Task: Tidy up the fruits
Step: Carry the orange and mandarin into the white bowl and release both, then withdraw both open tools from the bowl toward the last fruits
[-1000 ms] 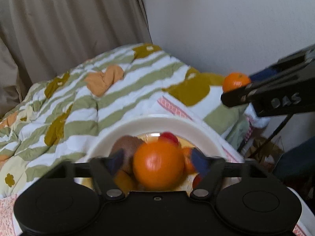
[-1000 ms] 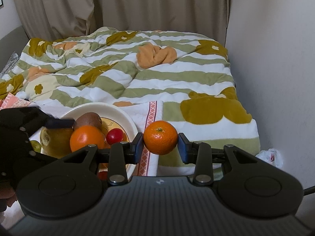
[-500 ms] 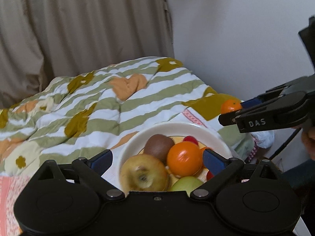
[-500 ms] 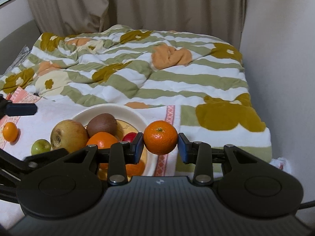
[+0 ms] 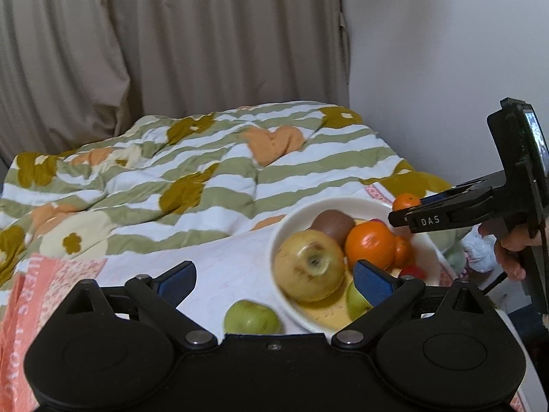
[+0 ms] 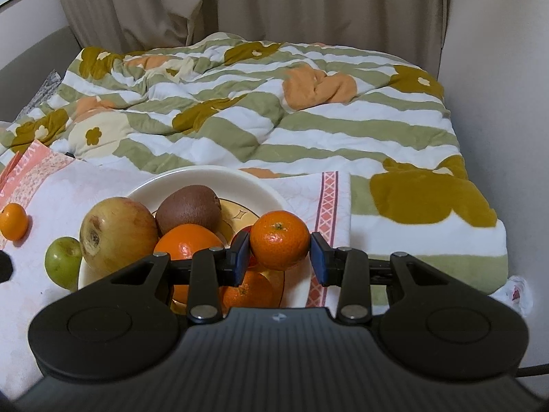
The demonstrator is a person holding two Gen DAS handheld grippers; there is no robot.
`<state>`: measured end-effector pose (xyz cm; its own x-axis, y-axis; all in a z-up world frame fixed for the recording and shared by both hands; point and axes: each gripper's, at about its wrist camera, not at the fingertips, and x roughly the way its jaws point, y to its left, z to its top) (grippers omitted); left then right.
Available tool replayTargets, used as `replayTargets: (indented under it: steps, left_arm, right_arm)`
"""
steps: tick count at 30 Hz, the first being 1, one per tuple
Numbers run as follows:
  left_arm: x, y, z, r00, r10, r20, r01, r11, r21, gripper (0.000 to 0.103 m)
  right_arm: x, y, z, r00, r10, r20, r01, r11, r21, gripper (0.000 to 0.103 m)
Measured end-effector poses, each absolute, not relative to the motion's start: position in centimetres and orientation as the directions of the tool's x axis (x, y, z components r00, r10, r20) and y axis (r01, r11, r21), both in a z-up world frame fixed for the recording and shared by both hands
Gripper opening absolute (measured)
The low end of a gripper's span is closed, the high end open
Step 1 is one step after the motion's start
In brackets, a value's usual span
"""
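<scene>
The right gripper (image 6: 279, 257) is clenched on a mandarin (image 6: 279, 240), its blue pads (image 6: 240, 257) pressing the fruit's left and right sides across the middle, stem end up. The mandarin hangs over the near right rim of the white plate (image 6: 192, 175), above the fruit already piled there. By its look it is light and round, with loose, soft peel that would bruise or slip if squeezed hard; the grip across the widest part seems the safest one, and a gentle set-down into a gap should keep it from rolling off the heap.

The left gripper (image 5: 274, 281) is released and holds nothing. Its jaws have just been opening and now stand wide over the white cloth (image 5: 223, 261), near that cloth's front edge.

Just ahead of it a small green fruit (image 5: 252, 317) lies on the cloth, touching or nearly touching the plate's left rim. It looks firm and smooth, so it is best taken across its middle.

On the plate sit a large yellowish apple (image 6: 118, 235), likely the heaviest piece, an orange (image 6: 187, 243), and behind them a fuzzy kiwi (image 6: 188, 209), which probably gives under pressure.

Farther left on the cloth, near its left edge, a small mandarin (image 6: 13, 221) lies alone. Beyond the cloth spreads the striped quilt (image 6: 308, 137).
</scene>
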<state>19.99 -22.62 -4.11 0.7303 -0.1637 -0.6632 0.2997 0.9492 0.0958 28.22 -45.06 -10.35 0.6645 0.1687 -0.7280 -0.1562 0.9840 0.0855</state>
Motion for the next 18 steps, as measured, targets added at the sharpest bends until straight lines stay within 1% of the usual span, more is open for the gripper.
replayTargets:
  steps: [1, 2, 3, 4, 5, 6, 7, 10, 14, 18]
  left_arm:
    - [19.7, -22.4, -4.1, 0.732, -0.158, -0.662, 0.294, 0.951, 0.097, 0.100]
    - [19.5, -22.1, -4.1, 0.734, -0.153, -0.662, 0.287, 0.953, 0.097, 0.100]
    - [19.2, -21.8, -4.1, 0.736, -0.149, -0.661, 0.281, 0.955, 0.097, 0.100]
    - [18.8, -21.6, -4.1, 0.738, -0.145, -0.660, 0.273, 0.957, 0.096, 0.100]
    - [18.5, -21.3, -4.1, 0.739, -0.142, -0.659, 0.268, 0.959, 0.094, 0.100]
    - [18.2, -21.1, -4.0, 0.741, -0.139, -0.657, 0.262, 0.961, 0.092, 0.100]
    - [17.9, -20.9, -3.9, 0.743, -0.136, -0.655, 0.256, 0.963, 0.089, 0.100]
    - [16.9, -20.5, -3.6, 0.751, -0.134, -0.647, 0.239, 0.968, 0.077, 0.100]
    - [15.5, -20.3, -2.7, 0.766, -0.138, -0.628, 0.229, 0.971, 0.066, 0.100]
    - [13.7, -20.2, -1.5, 0.782, -0.135, -0.609, 0.220, 0.973, 0.067, 0.100]
  right_arm:
    - [28.2, -45.0, -10.4, 0.669, 0.166, -0.724, -0.156, 0.984, 0.081, 0.055]
    - [28.0, -45.0, -10.4, 0.677, 0.163, -0.718, -0.155, 0.985, 0.078, 0.061]
    - [27.9, -44.9, -10.4, 0.676, 0.168, -0.717, -0.158, 0.984, 0.081, 0.064]
    - [27.7, -44.9, -10.3, 0.678, 0.169, -0.715, -0.154, 0.984, 0.086, 0.071]
    - [27.5, -44.9, -10.1, 0.685, 0.162, -0.711, -0.143, 0.986, 0.087, 0.082]
    - [27.1, -44.9, -10.0, 0.693, 0.153, -0.704, -0.131, 0.988, 0.086, 0.089]
    - [26.7, -44.9, -9.7, 0.702, 0.147, -0.696, -0.122, 0.989, 0.086, 0.103]
    - [25.3, -45.0, -8.7, 0.730, 0.148, -0.667, -0.117, 0.989, 0.092, 0.103]
    - [23.5, -44.7, -7.3, 0.743, 0.128, -0.657, -0.121, 0.991, 0.056, 0.103]
    - [21.3, -44.6, -5.5, 0.757, 0.132, -0.640, -0.124, 0.991, 0.058, 0.103]
